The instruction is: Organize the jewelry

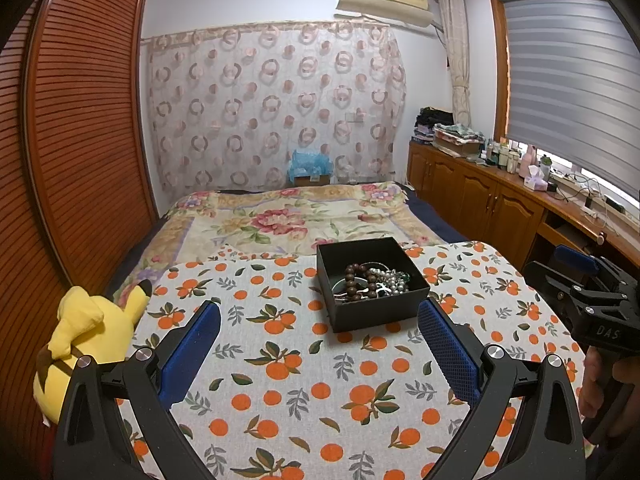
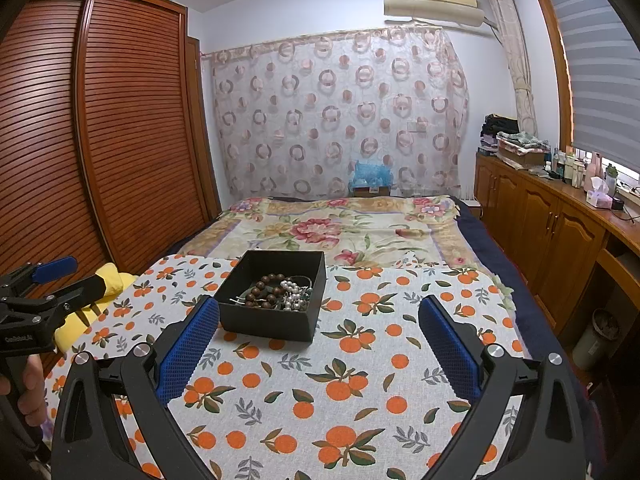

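A black open box (image 1: 376, 312) (image 2: 268, 322) stands on the orange-patterned tablecloth (image 1: 304, 380) (image 2: 360, 380). It holds a brown wooden bead bracelet (image 1: 354, 280) (image 2: 262, 290), a pearl strand (image 1: 390, 280) (image 2: 292, 294) and other tangled pieces. My left gripper (image 1: 320, 316) is open and empty, just short of the box. My right gripper (image 2: 320, 312) is open and empty, with the box at its left finger. Each gripper shows at the edge of the other's view: the right one (image 1: 592, 292) and the left one (image 2: 44, 280).
A yellow plush toy (image 1: 92, 332) (image 2: 104, 292) lies at the table's left edge. A floral bed (image 1: 288, 220) lies behind the table. A slatted wardrobe (image 1: 80, 140) is on the left, and a wooden cabinet (image 2: 560, 232) with bottles on the right.
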`<state>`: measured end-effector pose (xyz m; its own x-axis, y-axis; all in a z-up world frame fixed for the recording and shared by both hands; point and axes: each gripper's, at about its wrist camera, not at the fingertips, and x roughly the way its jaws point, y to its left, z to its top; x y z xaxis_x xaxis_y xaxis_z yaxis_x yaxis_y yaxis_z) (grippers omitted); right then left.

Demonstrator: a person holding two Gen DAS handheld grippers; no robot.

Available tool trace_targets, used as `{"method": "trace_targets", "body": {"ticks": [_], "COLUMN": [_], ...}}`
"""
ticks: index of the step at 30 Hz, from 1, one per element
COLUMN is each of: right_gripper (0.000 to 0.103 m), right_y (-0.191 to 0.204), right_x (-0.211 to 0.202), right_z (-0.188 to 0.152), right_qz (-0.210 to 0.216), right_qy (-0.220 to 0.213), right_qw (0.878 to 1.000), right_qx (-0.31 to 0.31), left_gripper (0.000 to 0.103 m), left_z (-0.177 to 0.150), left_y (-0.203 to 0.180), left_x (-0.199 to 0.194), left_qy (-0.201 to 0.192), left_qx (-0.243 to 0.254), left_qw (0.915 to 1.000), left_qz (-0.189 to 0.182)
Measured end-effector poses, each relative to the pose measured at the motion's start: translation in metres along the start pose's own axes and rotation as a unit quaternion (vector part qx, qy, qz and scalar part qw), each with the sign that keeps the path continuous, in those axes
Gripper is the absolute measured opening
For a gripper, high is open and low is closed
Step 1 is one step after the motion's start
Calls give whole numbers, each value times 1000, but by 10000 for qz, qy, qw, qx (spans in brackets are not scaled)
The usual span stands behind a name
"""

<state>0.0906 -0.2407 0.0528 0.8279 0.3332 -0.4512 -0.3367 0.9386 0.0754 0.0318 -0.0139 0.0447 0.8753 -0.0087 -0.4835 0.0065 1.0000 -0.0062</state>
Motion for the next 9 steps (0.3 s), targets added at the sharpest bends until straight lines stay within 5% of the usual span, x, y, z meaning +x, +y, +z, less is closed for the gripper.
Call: {"method": "trace_targets", "body": {"ticks": [9], "right_gripper": [100], "right_y": [0], "right_x": [0], "right_z": [0], "right_qz": [5], "right_qy": [-3], "right_qw": [10000], "right_qx": [-5], "left_gripper": [95], "left_z": [1], "left_y": [-1], "left_x": [-1], "left_qy": [1], "left_qx": [3], "left_qw": [10000], "left_qz": [5]}}
